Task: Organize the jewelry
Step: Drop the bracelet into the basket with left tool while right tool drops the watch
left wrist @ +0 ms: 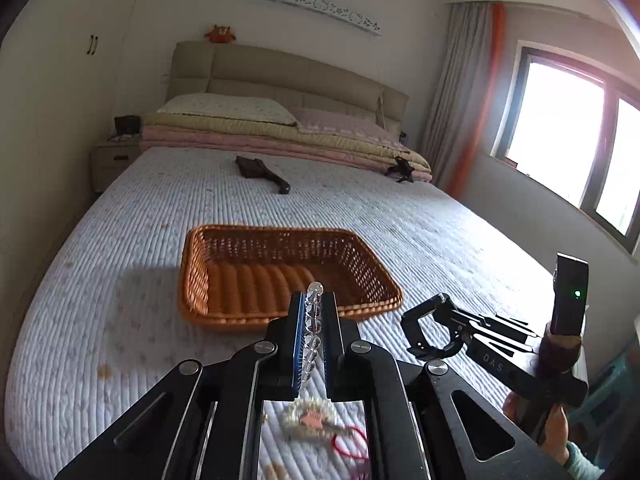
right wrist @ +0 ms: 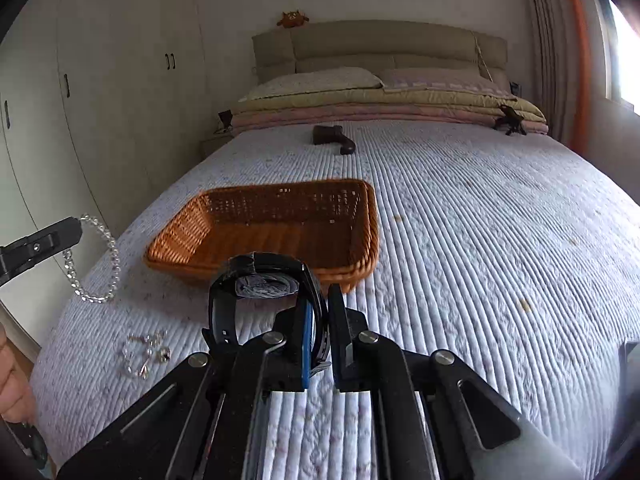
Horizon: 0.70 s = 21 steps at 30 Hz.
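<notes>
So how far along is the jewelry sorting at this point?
Nothing looks done: the wicker basket shows no jewelry inside. In hand: the left tool grips a clear bead bracelet, and the right tool grips a black watch, both short of the basket. Left: a small pile of jewelry on the bed.

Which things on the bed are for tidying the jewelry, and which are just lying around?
For the job:
bead bracelet in the left gripper
black watch in the right gripper
wicker basket
loose jewelry on the bed
red cord

Just lying about:
dark brush
pillows
folded blankets
plush toy
</notes>
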Each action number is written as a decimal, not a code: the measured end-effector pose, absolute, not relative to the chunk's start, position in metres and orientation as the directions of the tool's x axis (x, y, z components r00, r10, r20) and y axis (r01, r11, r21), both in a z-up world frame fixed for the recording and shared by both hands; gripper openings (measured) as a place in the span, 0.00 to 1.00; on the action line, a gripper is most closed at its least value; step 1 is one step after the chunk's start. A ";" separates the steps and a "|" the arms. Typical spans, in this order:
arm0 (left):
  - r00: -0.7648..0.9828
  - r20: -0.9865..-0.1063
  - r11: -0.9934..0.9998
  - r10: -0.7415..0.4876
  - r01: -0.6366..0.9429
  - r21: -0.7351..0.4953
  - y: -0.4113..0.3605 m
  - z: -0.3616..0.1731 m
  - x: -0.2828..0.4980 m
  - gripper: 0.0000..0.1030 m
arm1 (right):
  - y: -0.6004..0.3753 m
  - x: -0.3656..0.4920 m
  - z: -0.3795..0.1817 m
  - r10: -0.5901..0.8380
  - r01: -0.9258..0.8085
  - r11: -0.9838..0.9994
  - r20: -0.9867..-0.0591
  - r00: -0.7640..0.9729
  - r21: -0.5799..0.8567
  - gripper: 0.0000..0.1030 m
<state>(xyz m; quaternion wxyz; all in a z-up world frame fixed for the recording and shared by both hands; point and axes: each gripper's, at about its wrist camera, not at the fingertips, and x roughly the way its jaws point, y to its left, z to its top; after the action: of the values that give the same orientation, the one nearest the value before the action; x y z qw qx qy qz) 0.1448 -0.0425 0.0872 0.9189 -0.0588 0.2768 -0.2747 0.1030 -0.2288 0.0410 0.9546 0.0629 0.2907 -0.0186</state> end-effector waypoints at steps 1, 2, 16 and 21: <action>0.689 -0.471 0.834 -0.551 0.475 -0.280 -0.046 0.089 0.158 0.08 | -0.228 0.115 0.047 -0.012 0.077 0.993 -0.550 0.835 0.095 0.10; 0.681 -0.470 0.827 -0.561 0.477 -0.297 -0.050 0.090 0.172 0.08 | -0.227 0.129 0.051 -0.023 0.083 0.993 -0.546 0.838 0.087 0.10; 0.590 -0.647 0.874 -0.483 0.374 -0.311 -0.085 -0.004 0.310 0.08 | -0.217 0.288 -0.008 -0.053 0.124 0.991 -0.740 0.671 0.041 0.10; 0.577 -0.715 0.913 -0.395 0.337 -0.232 -0.088 -0.021 0.316 0.10 | -0.219 0.294 -0.017 -0.064 0.134 0.990 -0.746 0.662 0.035 0.13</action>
<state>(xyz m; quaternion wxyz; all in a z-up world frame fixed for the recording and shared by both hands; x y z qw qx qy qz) 0.3156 -0.0876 -0.0213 0.8873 -0.0353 0.4112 -0.2060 0.2937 -0.2189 -0.0173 0.9107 0.0433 0.4072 -0.0543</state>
